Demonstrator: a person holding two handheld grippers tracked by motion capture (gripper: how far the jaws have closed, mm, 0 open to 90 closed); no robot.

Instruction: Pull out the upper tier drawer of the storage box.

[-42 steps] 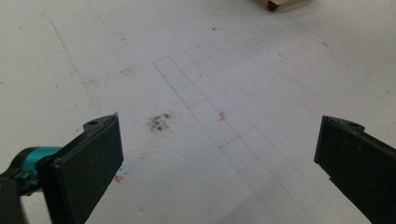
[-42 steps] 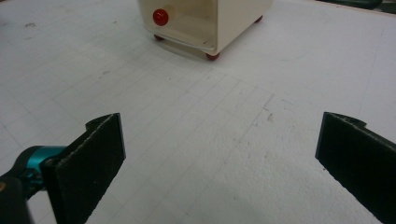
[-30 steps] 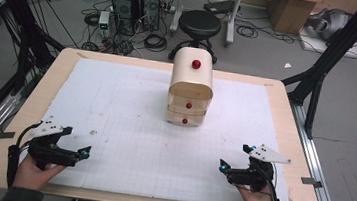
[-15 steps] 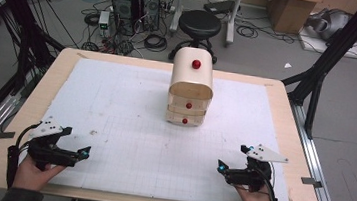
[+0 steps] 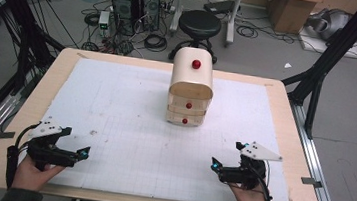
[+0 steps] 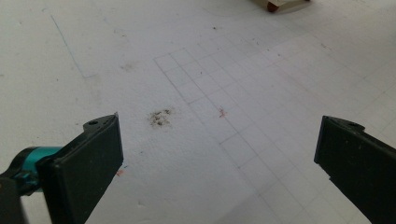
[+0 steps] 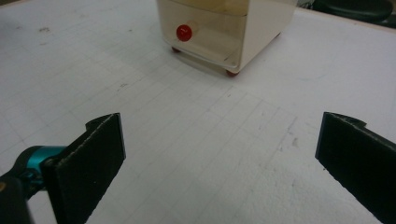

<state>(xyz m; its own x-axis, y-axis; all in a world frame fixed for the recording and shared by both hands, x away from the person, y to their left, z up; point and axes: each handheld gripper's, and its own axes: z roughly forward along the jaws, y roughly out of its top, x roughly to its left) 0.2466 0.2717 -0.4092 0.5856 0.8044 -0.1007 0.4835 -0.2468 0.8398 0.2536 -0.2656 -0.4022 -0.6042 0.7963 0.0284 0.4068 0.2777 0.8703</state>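
**Cream drawer chest waits far ahead of two wide-open grippers**

Cream plastic drawer chest with a rounded top and red round knobs (image 5: 190, 92) stands well ahead of both tools, toward the far middle of the white gridded foam board (image 5: 116, 104); it lies ahead and to the right of the left gripper (image 5: 78, 154) and ahead and to the left of the right gripper (image 5: 218, 168).

Nearest, each black two-jaw gripper rests low over the board's near edge, jaws spread wide with nothing between them. In the right gripper view the chest's lowest drawer and its red knob (image 7: 184, 32) sit straight ahead.

Risks, as I judge them: the chest looks light and stands on small feet, so pulling a knob with one tool alone could drag or tip the whole body rather than slide a drawer. The knobs are small and round; a wide jaw closing off-centre may slip off.

Count: two grippers, one chest, two visible drawers, three red knobs (one on top (image 5: 196, 64), two on the drawer fronts), one board, one wooden table (image 5: 285, 117).
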